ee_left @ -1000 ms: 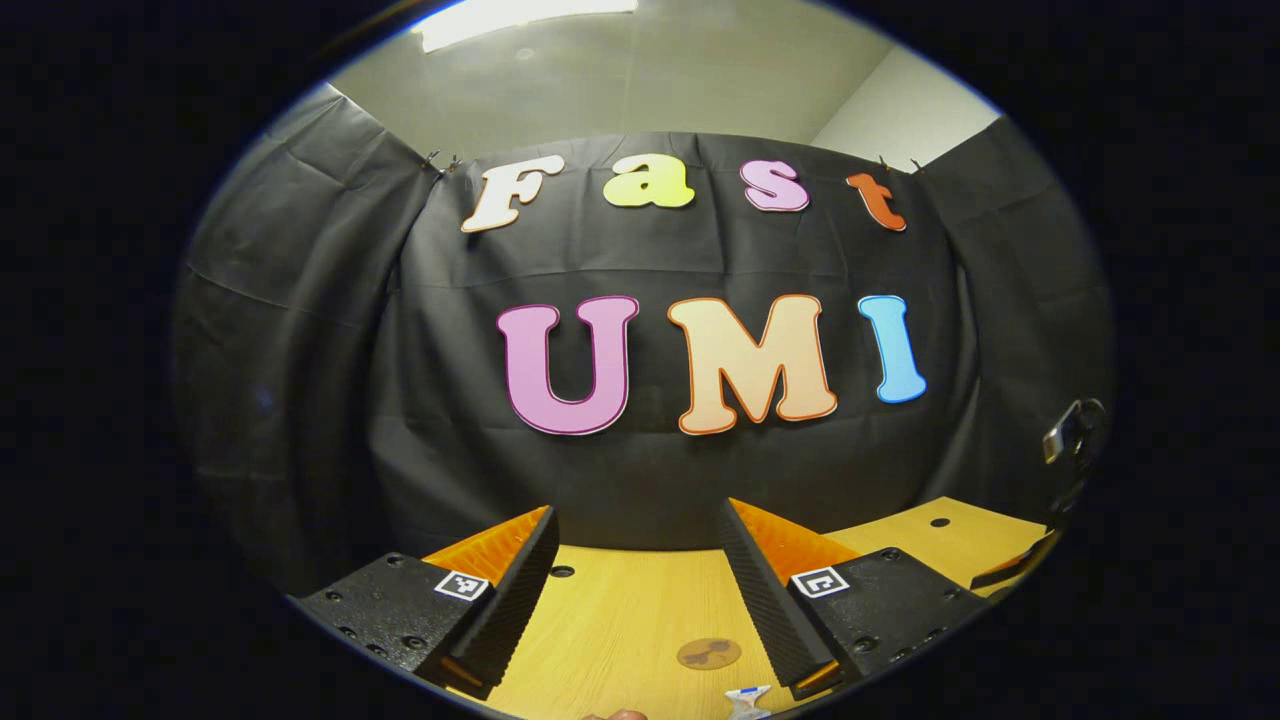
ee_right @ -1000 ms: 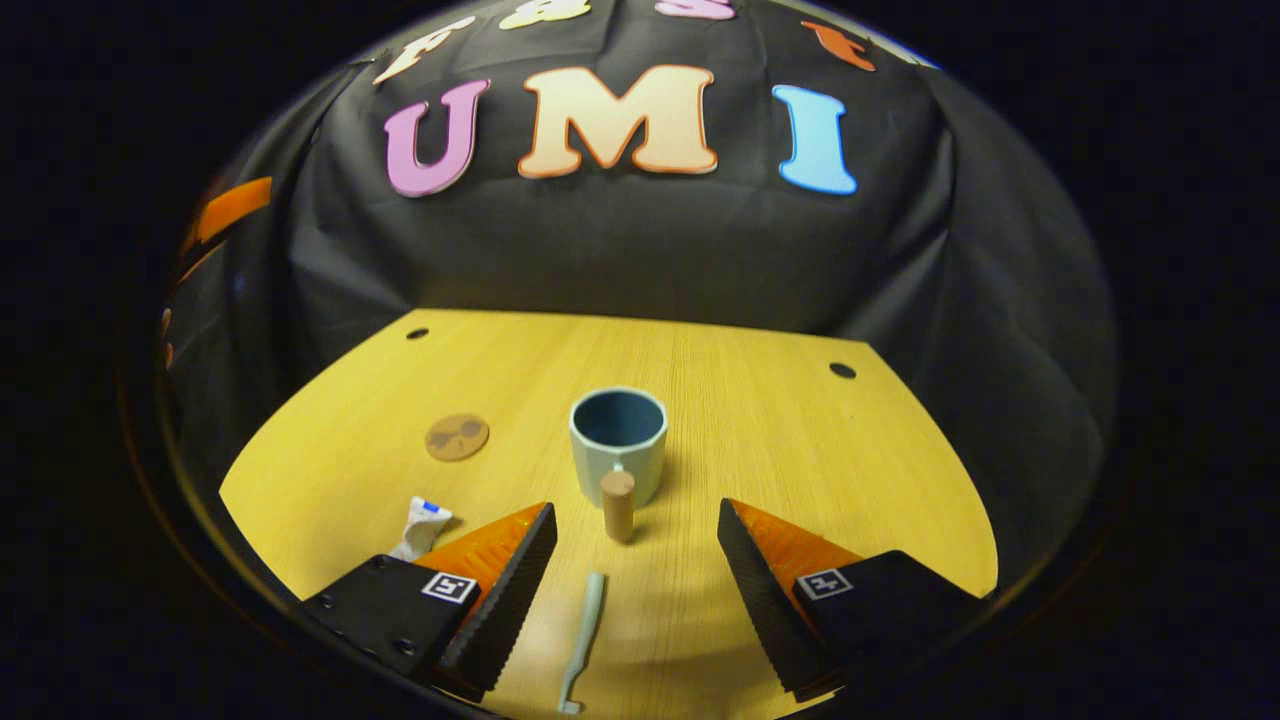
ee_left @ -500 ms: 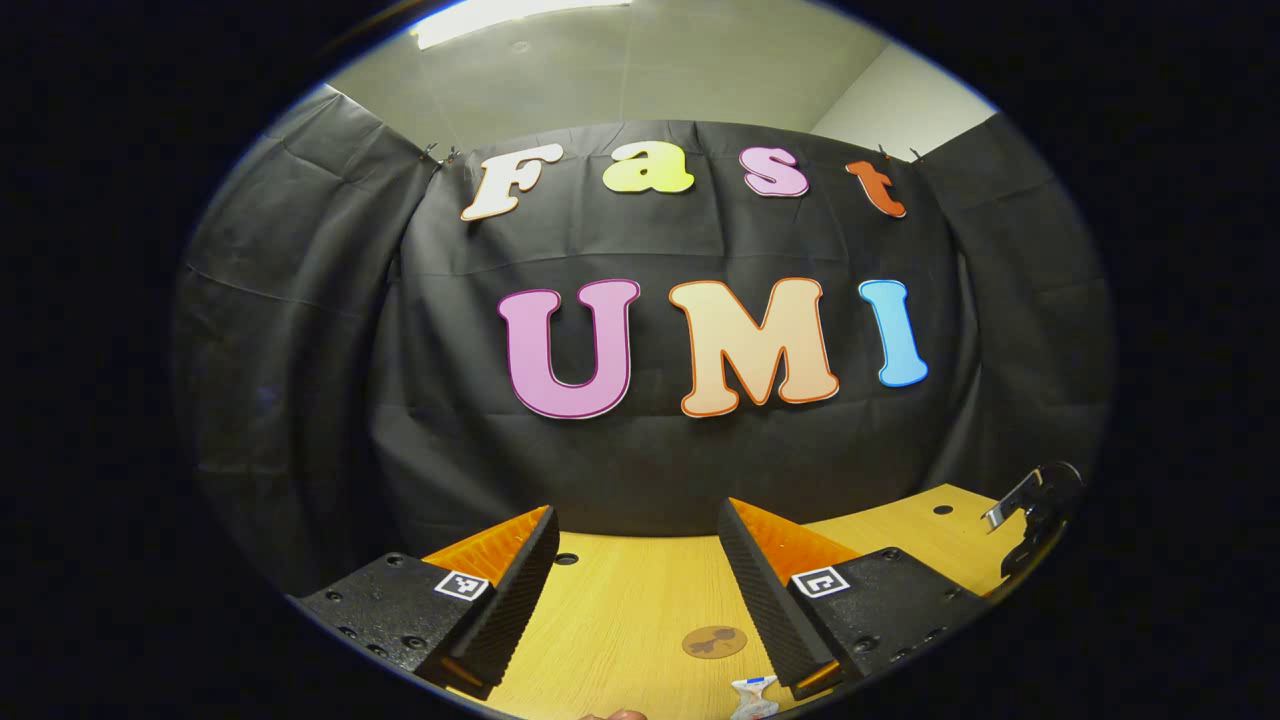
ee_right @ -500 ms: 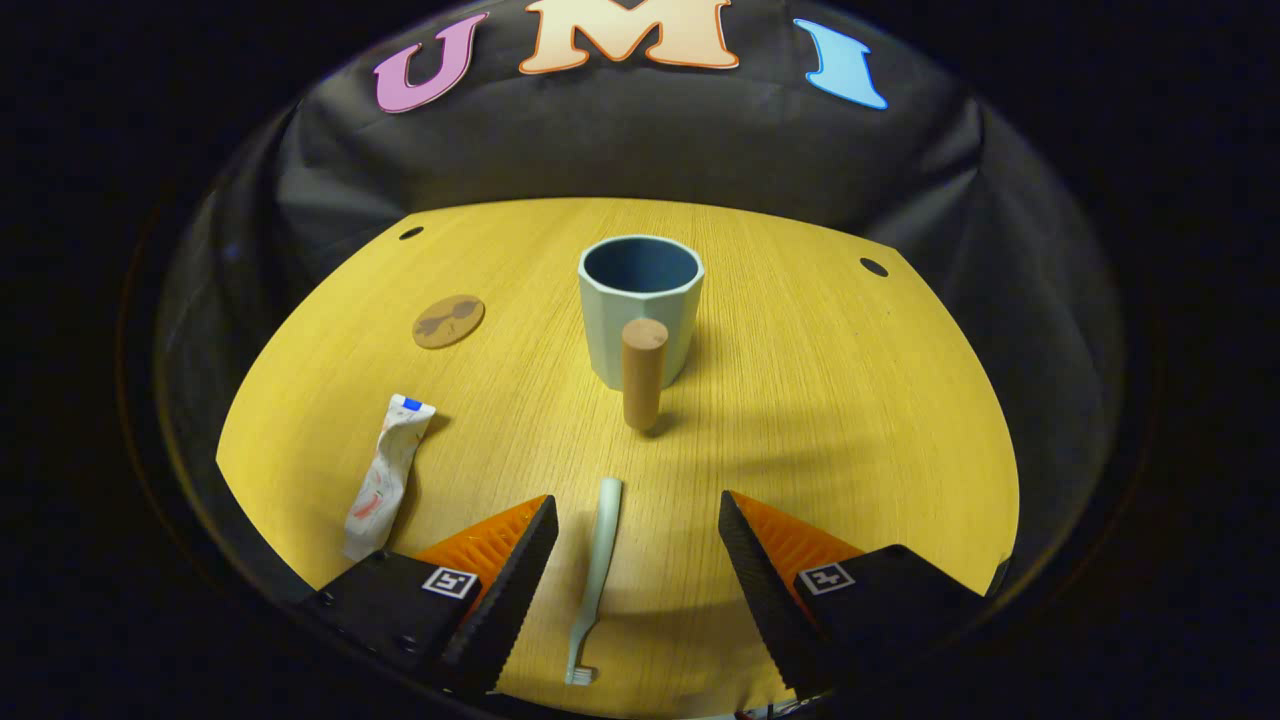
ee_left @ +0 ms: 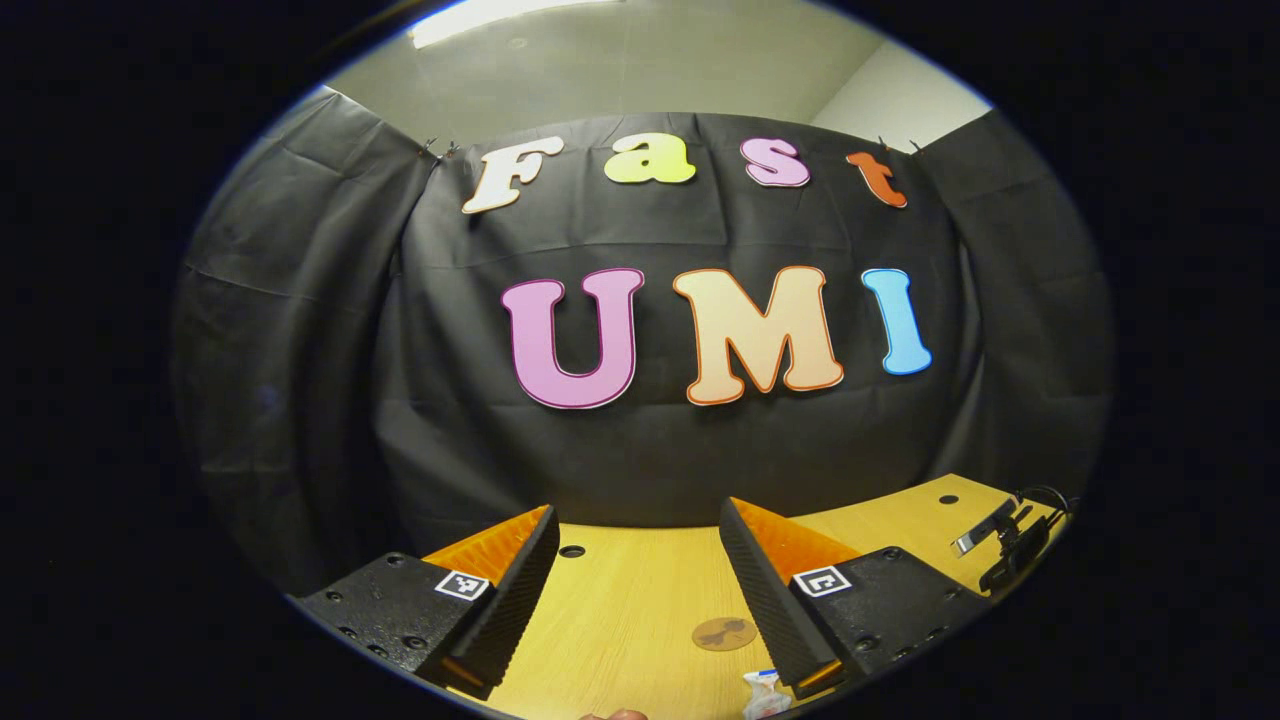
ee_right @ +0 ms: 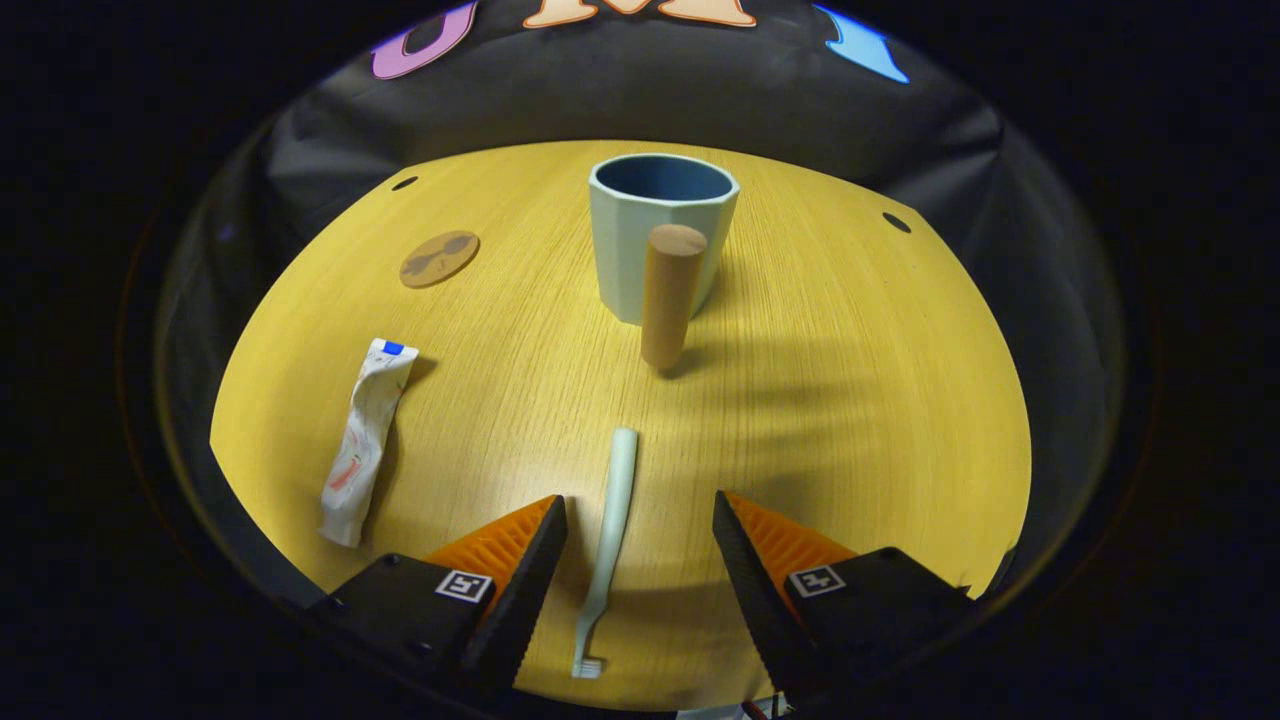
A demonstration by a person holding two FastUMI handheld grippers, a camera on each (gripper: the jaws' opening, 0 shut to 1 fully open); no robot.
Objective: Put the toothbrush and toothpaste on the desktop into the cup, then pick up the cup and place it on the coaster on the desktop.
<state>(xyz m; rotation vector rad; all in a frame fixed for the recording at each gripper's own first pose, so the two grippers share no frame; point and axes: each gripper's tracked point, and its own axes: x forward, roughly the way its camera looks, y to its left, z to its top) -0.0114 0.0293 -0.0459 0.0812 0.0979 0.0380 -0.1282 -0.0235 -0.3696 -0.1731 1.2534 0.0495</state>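
Right claw point(ee_right: 636, 560) hangs spread astride the toothbrush point(ee_right: 612, 520) lying on the tabletop point(ee_right: 850, 400) just short of the cup point(ee_right: 660, 235); closing too high could skid it away.

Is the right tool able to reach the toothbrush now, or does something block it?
Probably yes. The right tool is open, and the toothbrush lies flat on the desktop between its fingers. Nothing lies over it; the cup stands farther ahead.
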